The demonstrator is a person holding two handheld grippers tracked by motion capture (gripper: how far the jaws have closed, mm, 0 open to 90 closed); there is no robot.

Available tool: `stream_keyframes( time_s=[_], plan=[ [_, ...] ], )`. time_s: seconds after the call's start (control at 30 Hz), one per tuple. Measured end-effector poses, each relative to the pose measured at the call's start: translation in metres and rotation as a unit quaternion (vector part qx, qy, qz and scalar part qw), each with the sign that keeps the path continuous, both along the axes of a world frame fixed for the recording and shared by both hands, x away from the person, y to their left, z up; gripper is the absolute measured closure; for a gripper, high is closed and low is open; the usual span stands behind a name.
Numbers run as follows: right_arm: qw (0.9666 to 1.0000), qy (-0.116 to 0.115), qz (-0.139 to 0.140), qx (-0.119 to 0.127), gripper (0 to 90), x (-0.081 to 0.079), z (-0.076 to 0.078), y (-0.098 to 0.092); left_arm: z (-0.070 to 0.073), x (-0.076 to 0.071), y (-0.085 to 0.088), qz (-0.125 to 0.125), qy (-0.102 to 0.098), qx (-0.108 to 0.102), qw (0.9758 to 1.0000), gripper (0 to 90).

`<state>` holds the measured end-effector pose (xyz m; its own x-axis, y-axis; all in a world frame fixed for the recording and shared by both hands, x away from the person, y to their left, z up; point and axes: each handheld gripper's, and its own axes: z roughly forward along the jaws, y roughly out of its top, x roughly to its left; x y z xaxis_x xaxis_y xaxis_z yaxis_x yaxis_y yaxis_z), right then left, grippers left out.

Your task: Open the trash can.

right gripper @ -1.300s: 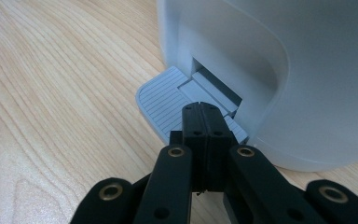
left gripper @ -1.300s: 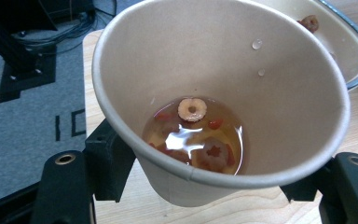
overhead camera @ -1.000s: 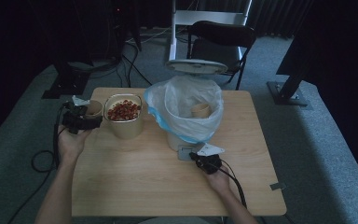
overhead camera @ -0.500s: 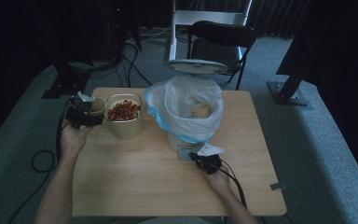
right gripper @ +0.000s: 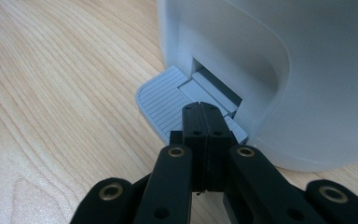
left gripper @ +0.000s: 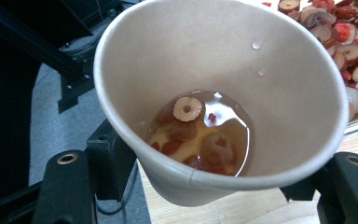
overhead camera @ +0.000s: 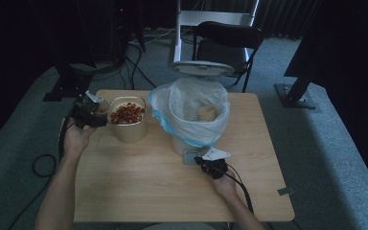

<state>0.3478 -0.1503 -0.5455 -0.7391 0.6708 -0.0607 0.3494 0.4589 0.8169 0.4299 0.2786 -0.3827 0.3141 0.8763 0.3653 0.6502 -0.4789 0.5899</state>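
Since the earlier high view, your left gripper (overhead camera: 88, 115) has crept a little up the table's left edge with the paper cup (left gripper: 219, 100), and its jaws have just been closing further, with the cup between them. In the left gripper view the two black jaws press on opposite sides of the cup wall, so you are clamped on it. The cup is tipped, and its tea with jujube slices pools low against one side. It sits just beside the metal bowl of dried fruit (overhead camera: 127, 122), whose red slices show at the upper right of that view, probably so the leftovers can go over the rim into it.

Your right gripper (right gripper: 204, 116) has its jaws pressed together on nothing, tips resting on the grey pedal (right gripper: 163, 100) at the foot of the white pedal bin (overhead camera: 194, 120). That press looks to be what keeps the lid (overhead camera: 202, 68) raised over the blue-edged liner bag, where another paper cup (overhead camera: 206, 113) already lies. The held cup is well apart from the bin, beyond the bowl.
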Motion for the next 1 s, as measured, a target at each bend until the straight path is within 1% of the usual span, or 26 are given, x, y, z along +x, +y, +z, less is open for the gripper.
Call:
stream_keyframes(
  time_s=[0.03,0.13,0.27,0.33,0.4,0.47,0.6,0.8,1.0],
  plan=[
    [1.0000,0.000,0.000,0.000,90.0,0.000,0.000,0.000,0.001,0.001,-0.001,-0.001,-0.001,0.001,1.0000,32.4],
    [1.0000,0.000,0.000,0.000,90.0,0.000,0.000,0.000,0.002,0.002,-0.003,-0.003,-0.001,0.020,0.9998,32.4],
    [1.0000,-0.001,0.000,0.000,90.0,0.000,0.000,0.000,0.002,0.003,-0.007,-0.005,0.001,0.046,0.9989,32.4],
    [1.0000,-0.002,0.000,-0.001,90.0,0.000,0.000,0.000,0.002,0.003,-0.008,-0.005,0.000,0.050,0.9987,32.4],
    [1.0000,-0.002,-0.001,-0.001,90.0,0.000,0.000,0.000,0.003,0.004,-0.010,-0.007,-0.001,0.067,0.9977,32.4],
    [1.0000,-0.003,-0.001,-0.002,90.0,0.000,0.000,0.000,0.003,0.004,-0.012,-0.009,-0.003,0.077,0.9970,32.4],
    [1.0000,-0.004,-0.002,-0.003,90.0,-0.001,0.000,0.001,0.002,0.004,-0.014,-0.012,-0.004,0.102,0.9947,32.4],
    [1.0000,-0.005,-0.003,-0.004,90.0,-0.002,0.000,0.001,0.004,0.005,-0.015,-0.012,-0.009,0.110,0.9939,32.5],
    [1.0000,-0.006,-0.004,-0.005,90.0,-0.002,0.000,0.002,0.006,0.005,-0.016,-0.015,-0.012,0.129,0.9914,32.8]
  ],
)
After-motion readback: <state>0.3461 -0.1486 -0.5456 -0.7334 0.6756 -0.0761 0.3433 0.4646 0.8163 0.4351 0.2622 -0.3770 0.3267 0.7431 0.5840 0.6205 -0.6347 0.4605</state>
